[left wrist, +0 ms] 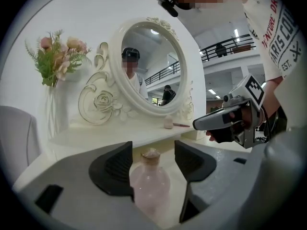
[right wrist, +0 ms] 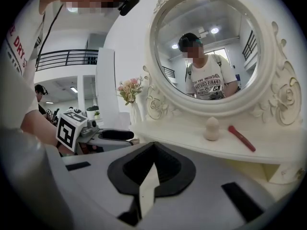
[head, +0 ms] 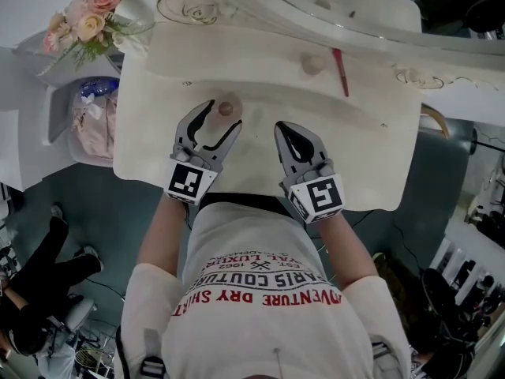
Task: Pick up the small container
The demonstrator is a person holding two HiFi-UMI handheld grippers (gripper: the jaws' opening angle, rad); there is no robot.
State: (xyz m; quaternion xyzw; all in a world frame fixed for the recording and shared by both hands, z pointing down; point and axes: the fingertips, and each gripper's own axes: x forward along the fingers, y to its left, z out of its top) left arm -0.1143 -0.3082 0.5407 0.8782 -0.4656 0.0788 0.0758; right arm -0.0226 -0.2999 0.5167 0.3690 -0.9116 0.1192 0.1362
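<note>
The small container is a pale pink bottle [left wrist: 151, 183] with a cork top, standing upright on the cream dressing table [head: 260, 188]. In the head view the bottle [head: 226, 108] sits near the table's middle. My left gripper [head: 222, 118] is open with one jaw on either side of the bottle, and the left gripper view shows the dark pads [left wrist: 115, 169] not pressing on it. The right gripper [head: 282, 126] hovers just to the right over the table, shut with nothing in it; the right gripper view shows its fingertips [right wrist: 153, 146] meeting.
A beige egg-shaped sponge [head: 312, 63] and a red stick [head: 341, 71] lie on the raised shelf under the oval mirror [right wrist: 211, 47]. A vase of flowers [head: 83, 18] stands at the back left. Left of the table is a bin of bags [head: 95, 125].
</note>
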